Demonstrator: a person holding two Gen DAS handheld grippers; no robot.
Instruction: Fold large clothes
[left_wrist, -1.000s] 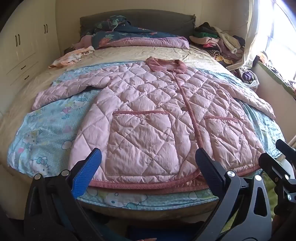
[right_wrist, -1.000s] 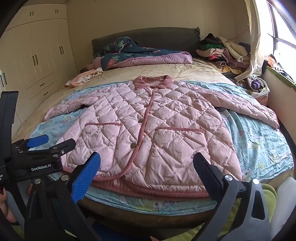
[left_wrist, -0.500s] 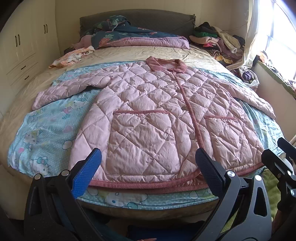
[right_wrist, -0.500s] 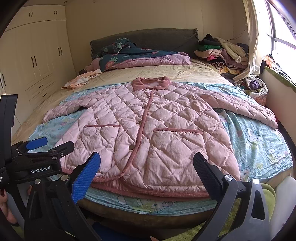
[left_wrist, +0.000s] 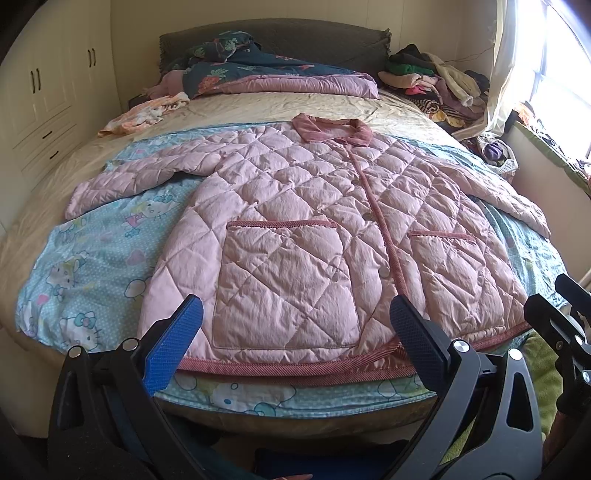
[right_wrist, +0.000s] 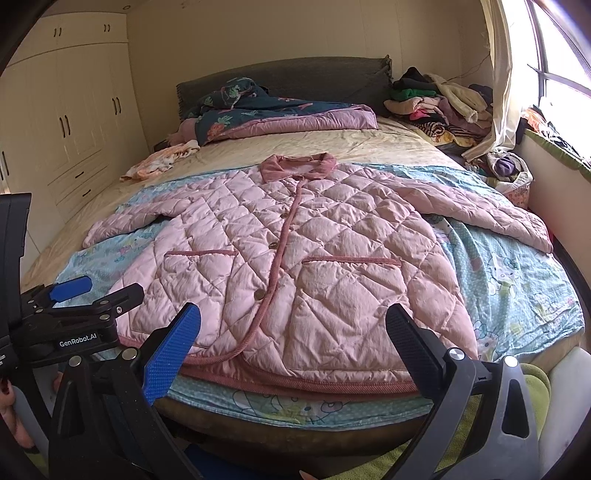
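A pink quilted jacket (left_wrist: 303, 221) (right_wrist: 314, 258) lies flat and buttoned on the bed, collar toward the headboard, both sleeves spread out to the sides. Its hem reaches the bed's near edge. My left gripper (left_wrist: 295, 339) hovers open just before the hem, over the left pocket, holding nothing. Wide open as well, my right gripper (right_wrist: 293, 343) hangs before the hem near the right pocket. The left gripper (right_wrist: 74, 314) also shows at the left edge of the right wrist view.
A blue cartoon-print sheet (left_wrist: 92, 258) lies under the jacket. A folded dark floral quilt (left_wrist: 266, 74) sits at the headboard, a clothes pile (left_wrist: 436, 85) at the back right, a small garment (left_wrist: 147, 114) at the back left. Wardrobes (right_wrist: 74, 122) stand left, a window (right_wrist: 561, 74) right.
Both grippers have drawn back and risen slightly, so the jacket looks a little farther off in the right wrist view. The jacket has not moved.
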